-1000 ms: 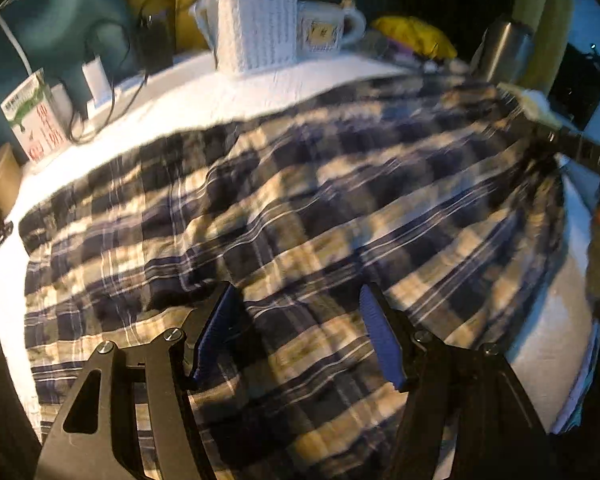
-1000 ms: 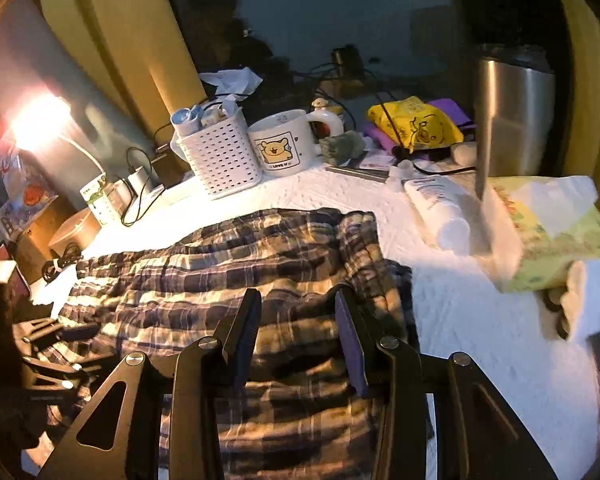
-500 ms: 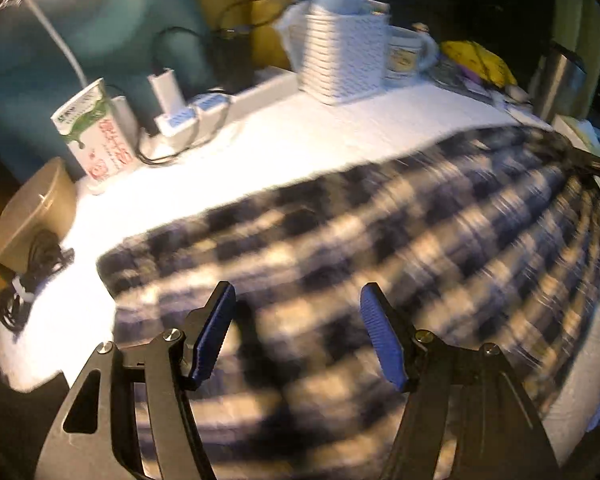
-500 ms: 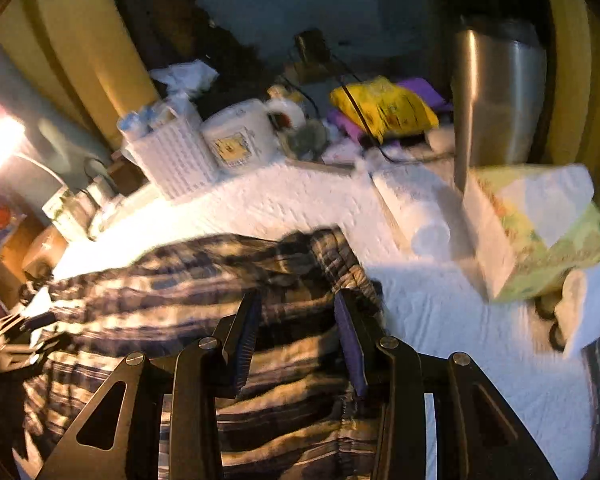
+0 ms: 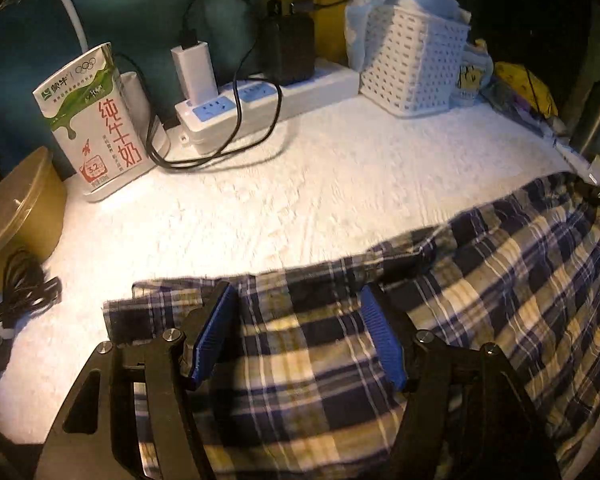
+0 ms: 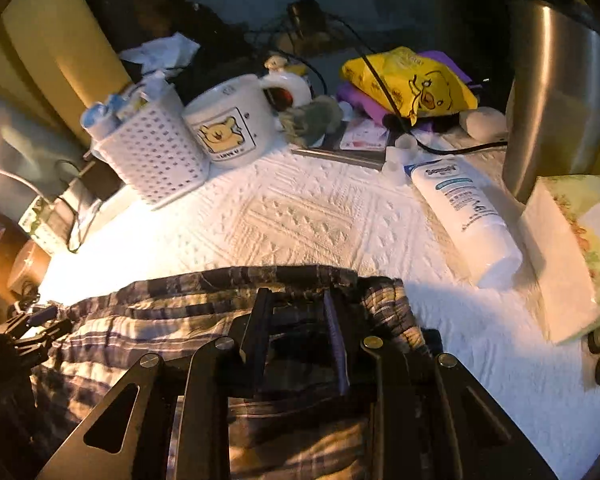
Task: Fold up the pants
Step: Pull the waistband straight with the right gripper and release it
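A: White embossed cloth is seen over the surface (image 6: 300, 216), lit warmly from the left, with dark walls and a yellow curtain behind. Where are the pants (image 5: 440, 320) placed?

B: They are spread along the near edge of the surface, leg hems toward the left gripper (image 5: 296, 332) and the bunched waist end under the right gripper (image 6: 296, 332).

A: How are the fingers held?

B: The left fingers (image 5: 214, 332) are parted wide above the plaid, and nothing is held between them. The right fingers are drawn closer together over the dark waist folds; whether cloth is pinched there cannot be told, since that area is in shadow.

A: Which step is judged to be in hand?

B: Probably the setting-up of a fold: both ends are being addressed before a fold is made. Next, the hem must be gripped on the left and the waist secured on the right, then one end carried over the other and the edges matched.

A: What else is kept on the surface?

B: A milk carton (image 5: 96, 120) and power strip (image 5: 260, 100) are set at the back left, a basket (image 6: 148, 152) and mug (image 6: 228, 128) at mid-back, and a lotion tube (image 6: 464, 216) and tissue box (image 6: 572, 252) on the right.
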Motion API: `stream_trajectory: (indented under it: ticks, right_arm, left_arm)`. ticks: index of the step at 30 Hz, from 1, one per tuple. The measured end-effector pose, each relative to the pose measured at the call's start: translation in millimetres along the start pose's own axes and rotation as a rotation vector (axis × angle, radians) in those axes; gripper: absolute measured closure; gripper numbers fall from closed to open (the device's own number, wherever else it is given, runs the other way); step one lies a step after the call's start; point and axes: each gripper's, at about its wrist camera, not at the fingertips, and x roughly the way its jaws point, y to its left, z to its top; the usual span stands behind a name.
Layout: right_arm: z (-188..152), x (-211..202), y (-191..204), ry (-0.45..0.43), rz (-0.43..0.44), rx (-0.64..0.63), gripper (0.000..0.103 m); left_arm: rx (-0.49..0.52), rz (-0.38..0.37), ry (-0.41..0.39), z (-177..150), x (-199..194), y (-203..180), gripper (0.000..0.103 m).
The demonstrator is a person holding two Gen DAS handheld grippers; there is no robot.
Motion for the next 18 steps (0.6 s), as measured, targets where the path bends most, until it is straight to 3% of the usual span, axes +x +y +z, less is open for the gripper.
stream_trajectory:
  ticks: [7,9,15,17,18]
  right_arm:
    - [3.1,16.2,2.5,0.023,-0.04,-0.004,0.075]
    - [3.1,16.9,4.0,0.022,-0.047,-0.013,0.075]
    - [1.6,-0.3,5.3,-0.015,-0.032,-0.02,0.075]
    - [0.2,-11.8,7.7,-0.039,-0.03,-0.036,0.07]
    - [-0.9,-16.9,8.4,-0.045,-0.025,-0.042,0.059]
  left_arm:
    - [-0.039,0.009,-0.031,9.2,11.6,12.9,0.035]
    - [-0.058,0.042,-0.031,12.3,11.0,15.5,0.035]
    - [-0.069,0.078,-0.094,6.8,-23.4,18.2,0.035]
    - [-0.068,0.078,-0.11,-0.2,-37.2,15.9,0.035]
    - [-0.066,0.075,-0.114,-3.4,-42.6,14.4,0.035]
